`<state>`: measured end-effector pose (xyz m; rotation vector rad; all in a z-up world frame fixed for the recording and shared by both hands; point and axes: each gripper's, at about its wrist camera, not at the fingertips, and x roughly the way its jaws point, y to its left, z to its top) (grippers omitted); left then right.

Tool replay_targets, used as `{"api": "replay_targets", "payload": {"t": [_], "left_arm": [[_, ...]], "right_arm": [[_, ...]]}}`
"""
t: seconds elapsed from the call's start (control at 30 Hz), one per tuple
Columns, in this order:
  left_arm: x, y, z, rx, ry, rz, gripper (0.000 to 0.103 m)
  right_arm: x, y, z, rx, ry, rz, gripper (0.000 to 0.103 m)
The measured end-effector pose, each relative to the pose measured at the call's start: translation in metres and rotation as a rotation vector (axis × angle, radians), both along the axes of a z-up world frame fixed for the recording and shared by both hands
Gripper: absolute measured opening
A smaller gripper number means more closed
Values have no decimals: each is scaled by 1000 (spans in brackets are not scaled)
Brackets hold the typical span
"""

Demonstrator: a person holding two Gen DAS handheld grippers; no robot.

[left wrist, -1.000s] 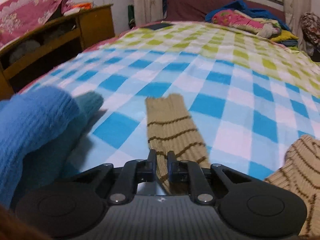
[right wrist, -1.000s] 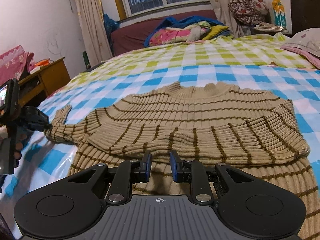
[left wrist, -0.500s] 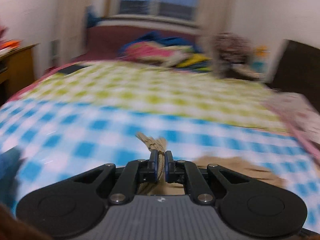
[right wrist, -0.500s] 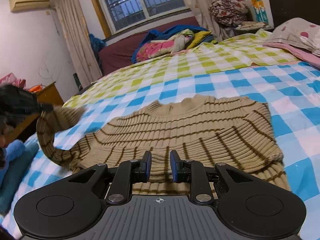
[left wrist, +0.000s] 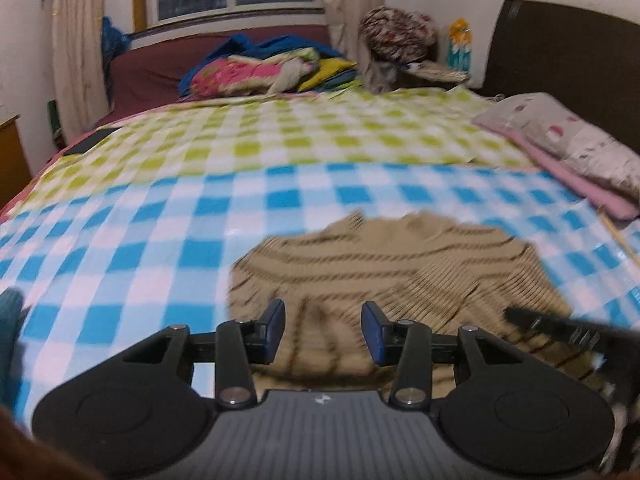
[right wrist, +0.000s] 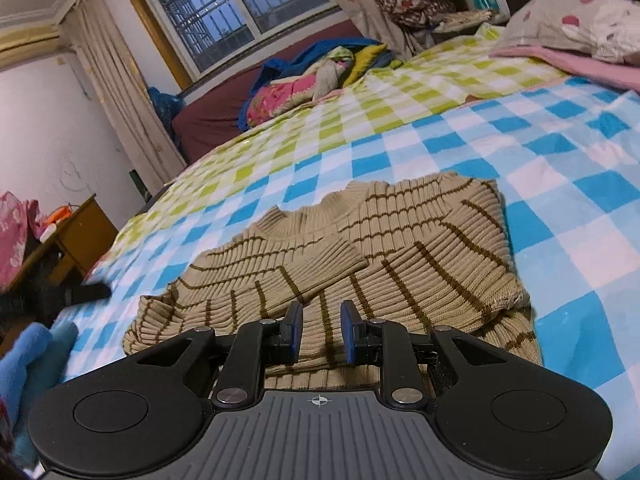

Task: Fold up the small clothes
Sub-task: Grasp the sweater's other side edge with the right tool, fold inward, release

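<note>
A tan knit sweater with brown stripes lies flat on the checked bedspread. Its left sleeve is folded across the chest. My left gripper hovers over the sweater, which is blurred in that view; its jaws are opening and nothing is between them. My right gripper hangs just above the sweater's lower hem. Its jaws stand a little apart, with only the fabric below showing through the gap. At the right edge of the left wrist view, a dark blur is the right tool.
A blue knit garment lies at the bed's near left corner. A wooden cabinet stands left of the bed. Bright bedding is piled at the far end. A pink pillow sits at the far right.
The left gripper lifted the sleeve, swung it right over the sweater's body and let it go, and its jaws spread. The right gripper rolled and shifted slightly, with the same gap.
</note>
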<state>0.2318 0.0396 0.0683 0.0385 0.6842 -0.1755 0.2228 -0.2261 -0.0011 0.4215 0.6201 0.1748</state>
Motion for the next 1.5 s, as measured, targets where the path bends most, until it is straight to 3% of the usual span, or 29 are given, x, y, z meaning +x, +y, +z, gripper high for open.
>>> {"api": "replay_targets", "payload": {"t": [0.13,0.4,0.5,0.73,0.8,0.87,1.1,1.23,1.33,1.5], "left_arm": [[-7,26,-17,6,15,40,48],[3,40,-32,34,-31,42,52],[6,39,-35,52,-52,21,55],[13,44,-47,46,-36,34,58],[13,47,-48,46,-31,40,58],[12,48,-49,48,-32,46,59],[15,48,-42,36,-57,49,59],[20,41,-40,8,-74,53,66],[28,30,-49,27,-62,51,66],[41,17,-73,122,21,58,67]], "right_arm": [[11,0,2,19,11,7,36],[73,4,0,43,99,-44,36],[83,5,-8,-1,136,-87,36],[97,12,-17,-7,158,-60,36],[100,12,-16,-6,161,-61,28],[99,8,-14,10,162,-70,8],[68,-15,26,117,40,-65,5],[43,-36,42,143,-23,-100,5],[27,-46,33,90,-21,-157,5],[27,-51,0,39,74,-186,5]]}}
